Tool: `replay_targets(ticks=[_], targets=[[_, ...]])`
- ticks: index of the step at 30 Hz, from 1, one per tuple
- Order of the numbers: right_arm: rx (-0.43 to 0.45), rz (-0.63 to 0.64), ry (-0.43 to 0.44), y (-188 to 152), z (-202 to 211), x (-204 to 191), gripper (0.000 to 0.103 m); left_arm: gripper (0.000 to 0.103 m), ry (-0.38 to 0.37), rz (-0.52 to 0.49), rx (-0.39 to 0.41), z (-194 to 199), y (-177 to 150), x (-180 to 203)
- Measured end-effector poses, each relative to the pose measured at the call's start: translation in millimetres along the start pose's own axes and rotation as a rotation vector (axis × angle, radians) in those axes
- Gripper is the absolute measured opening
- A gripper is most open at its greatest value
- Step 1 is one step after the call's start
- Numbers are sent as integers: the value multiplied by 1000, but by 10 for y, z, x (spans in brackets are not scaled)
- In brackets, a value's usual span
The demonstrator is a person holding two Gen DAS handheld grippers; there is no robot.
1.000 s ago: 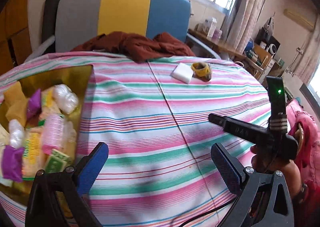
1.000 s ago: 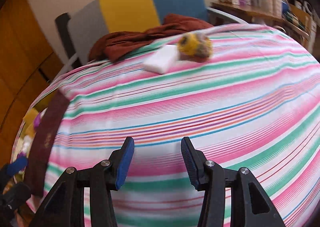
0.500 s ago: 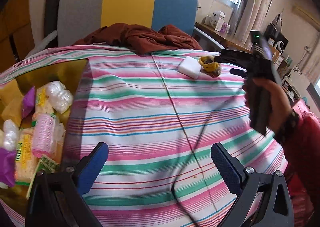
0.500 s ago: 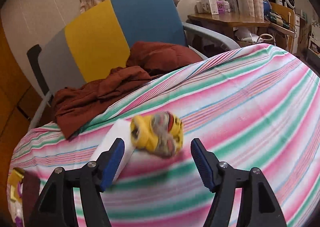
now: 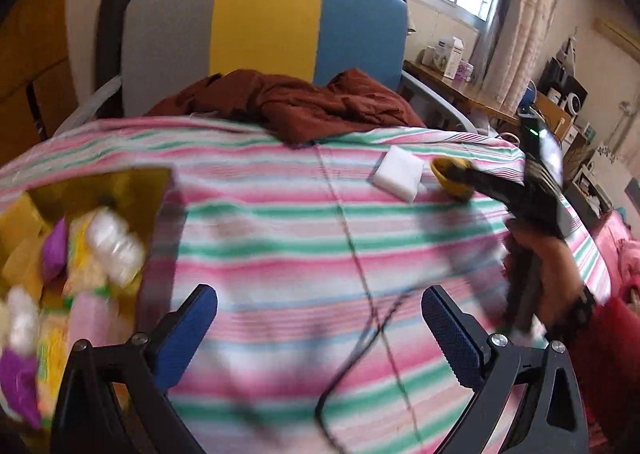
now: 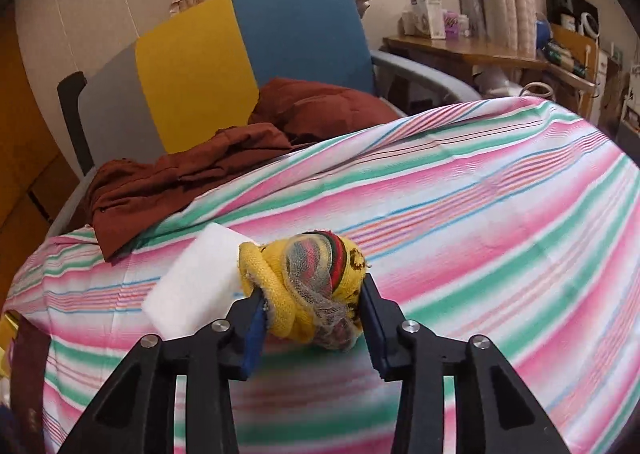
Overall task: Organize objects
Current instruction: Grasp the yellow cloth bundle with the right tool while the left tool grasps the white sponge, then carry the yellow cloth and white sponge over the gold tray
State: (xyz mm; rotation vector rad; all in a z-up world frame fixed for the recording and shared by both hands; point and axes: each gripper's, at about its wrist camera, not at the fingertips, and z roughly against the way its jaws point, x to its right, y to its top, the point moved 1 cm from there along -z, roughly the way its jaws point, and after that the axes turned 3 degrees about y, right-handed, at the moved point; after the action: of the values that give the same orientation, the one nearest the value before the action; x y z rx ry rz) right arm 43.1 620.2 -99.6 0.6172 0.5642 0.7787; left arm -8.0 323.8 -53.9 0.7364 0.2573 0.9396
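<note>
Left wrist view first: the left gripper (image 5: 316, 324) hangs low over the striped tablecloth (image 5: 280, 238) with its 2 blue pads spread wide and nothing between them. To its left sits a yellow box (image 5: 156, 190) already stuffed with small packets. Far across the table, the right gripper (image 5: 460, 182) is reaching in on a small yellow bundle (image 5: 450, 174), which lies just beside a white sponge block (image 5: 400, 178). This view is pretty smeared, so the exact contact isn't readable here.

Right wrist view is way clearer. The yellow bundle (image 6: 308, 286) is a knotted-up wad of knit fabric and mesh, and the right gripper (image 6: 312, 314) has its pads narrowed right against both sides, so it looks like it's squeezing the thing. The white sponge block (image 6: 196, 286) touches the bundle's left edge.

Handling guess: it's soft, light and squishy, not fragile and not slippery. A grab across the fat middle should hold; the loose mesh ends could snag or drag the sponge along.
</note>
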Motion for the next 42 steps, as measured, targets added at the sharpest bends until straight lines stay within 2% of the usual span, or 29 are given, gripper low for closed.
replay_targets(ticks=[3,5,10,18,23,24,25,27,30,36,42], targets=[[-2,15,-73,-146,197,88,42,103,-10,-62,12,-255,208,198],[-2,-3,-108,-231,272,177,42,103,0,-102,-11,-481,332,338],[30,-36,-101,-339,379,290,42,103,-48,-124,-91,-1114,626,651],[48,-19,-129,-355,359,262,43,103,16,-218,-112,-1734,910,987],[54,-26,-125,-369,359,284,43,102,41,-279,-65,-1881,999,1125],[55,-25,-127,-371,358,282,43,98,32,-287,-56,-1899,1000,1137],[56,-23,-129,-371,358,279,43,89,31,-297,-51,-1926,995,1155],[57,-21,-129,-377,353,272,43,74,28,-316,-88,-2009,970,1191],[58,-21,-128,-378,355,274,43,66,-14,-309,-80,-2019,973,1180],[59,-11,-136,-381,349,256,43,60,-22,-315,-55,-1987,945,1185],[62,-2,-144,-382,345,243,43,59,13,-313,47,-1762,871,1148]])
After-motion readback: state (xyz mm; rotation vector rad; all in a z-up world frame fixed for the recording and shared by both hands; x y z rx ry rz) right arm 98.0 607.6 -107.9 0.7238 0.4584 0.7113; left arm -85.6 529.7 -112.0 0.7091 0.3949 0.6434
